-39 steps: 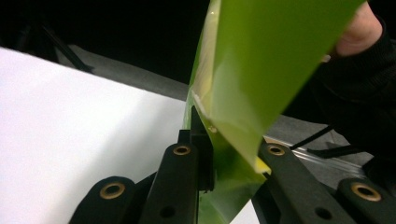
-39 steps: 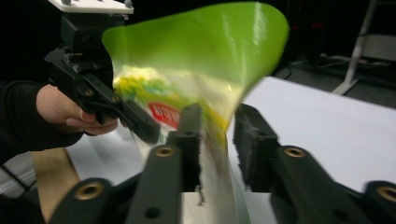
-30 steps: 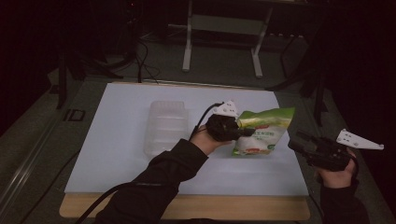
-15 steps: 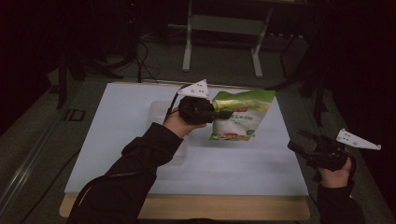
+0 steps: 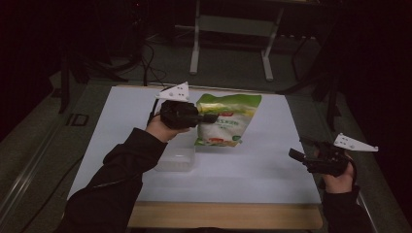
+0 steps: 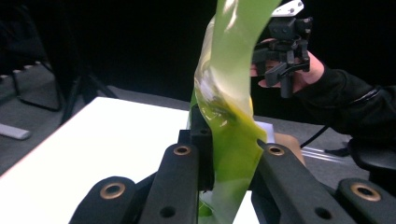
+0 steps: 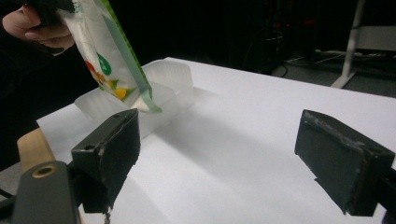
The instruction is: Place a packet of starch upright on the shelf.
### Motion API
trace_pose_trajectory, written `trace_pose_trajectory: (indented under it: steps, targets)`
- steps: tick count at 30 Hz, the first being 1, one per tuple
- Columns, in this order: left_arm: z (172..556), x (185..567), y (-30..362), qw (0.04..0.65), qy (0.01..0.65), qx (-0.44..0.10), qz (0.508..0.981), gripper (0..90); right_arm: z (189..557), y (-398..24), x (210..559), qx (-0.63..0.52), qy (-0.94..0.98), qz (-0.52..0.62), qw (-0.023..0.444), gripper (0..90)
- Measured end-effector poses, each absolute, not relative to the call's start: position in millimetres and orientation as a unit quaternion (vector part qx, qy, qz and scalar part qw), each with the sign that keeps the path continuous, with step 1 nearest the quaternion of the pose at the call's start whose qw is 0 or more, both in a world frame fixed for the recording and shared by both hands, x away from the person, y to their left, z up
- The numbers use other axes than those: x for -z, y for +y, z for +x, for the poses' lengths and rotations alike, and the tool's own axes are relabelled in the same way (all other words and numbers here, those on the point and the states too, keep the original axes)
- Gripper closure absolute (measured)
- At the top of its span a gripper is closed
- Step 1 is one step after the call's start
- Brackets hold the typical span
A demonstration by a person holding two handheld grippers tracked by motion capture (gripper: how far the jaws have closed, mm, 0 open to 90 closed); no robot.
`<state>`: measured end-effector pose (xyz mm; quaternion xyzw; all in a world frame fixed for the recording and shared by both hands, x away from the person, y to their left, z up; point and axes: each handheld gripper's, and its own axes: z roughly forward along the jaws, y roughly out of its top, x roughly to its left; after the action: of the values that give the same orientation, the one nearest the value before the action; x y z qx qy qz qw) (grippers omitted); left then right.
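A green and white food bag [image 5: 232, 116] hangs above the white table top [image 5: 272, 170], and my left gripper [image 5: 206, 118] is shut on its left edge. In the left gripper view the black jaws [image 6: 224, 156] pinch the shiny green bag [image 6: 231, 107], which rises upright between them. A clear plastic container [image 5: 177, 160] lies on the table below that hand, partly hidden by the sleeve. My right gripper [image 5: 297, 148] hovers open at the table's right edge with nothing in it. Its wide-apart jaws [image 7: 224, 158] face the container [image 7: 159, 91] and the bag's lower corner [image 7: 112, 60].
A wooden strip [image 5: 223, 216] runs along the table's near edge. A metal stand [image 5: 231, 29] sits on the floor behind the table. Dark floor with cables [image 5: 145, 63] surrounds it. The other hand with its gripper [image 6: 282, 46] appears beyond the bag in the left gripper view.
My left gripper has carried the bag up and to the left, away from the person, so it now hangs over the container's far end. The right gripper has barely moved.
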<state>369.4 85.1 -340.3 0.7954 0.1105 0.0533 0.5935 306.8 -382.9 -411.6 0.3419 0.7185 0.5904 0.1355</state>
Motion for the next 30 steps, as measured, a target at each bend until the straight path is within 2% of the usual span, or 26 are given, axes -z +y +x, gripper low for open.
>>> trace_pose_trajectory:
  steps: [15, 30]
  targets:
    - [360.0, 352.5, 147.5, 0.591, 0.141, -0.066, 0.792, 83.5, 313.1, -370.5, 420.4, -0.583, 0.727, 0.343, 0.118, 14.1]
    - [353.8, 388.3, 187.7, 0.595, 0.159, -0.058, 0.785, 83.5, 313.7, -371.0, 430.5, -0.585, 0.720, 0.358, 0.106, 14.3]
